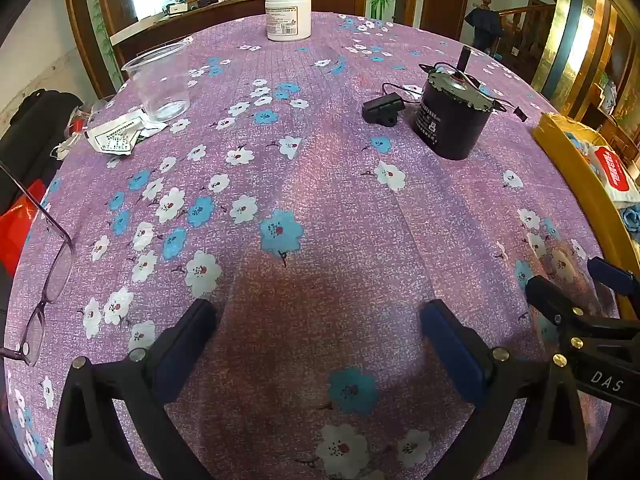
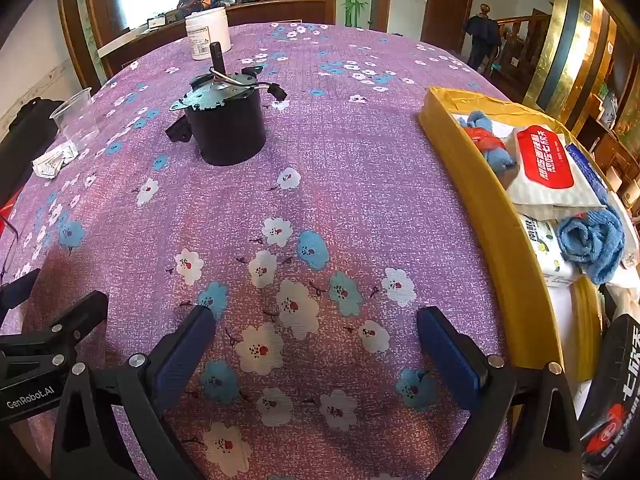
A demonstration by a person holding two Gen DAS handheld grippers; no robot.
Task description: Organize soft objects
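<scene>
I hold my left tool (image 1: 320, 316) and right tool (image 2: 316, 320) spread wide, gripping nothing, above the flowered table (image 2: 320, 200). The blue towel (image 2: 592, 240) and wet-wipe pack (image 2: 548, 160) lie in the yellow box (image 2: 496, 208) at my right; a black motor (image 2: 224, 120) stands ahead.

Table under a purple floral tablecloth (image 1: 320, 184), bearing a black motor (image 1: 452, 116), white jar (image 1: 288, 16), clear plastic cup (image 1: 160, 80), paper packets (image 1: 116, 136), eyeglasses (image 1: 48, 280), yellow box (image 2: 500, 208).
</scene>
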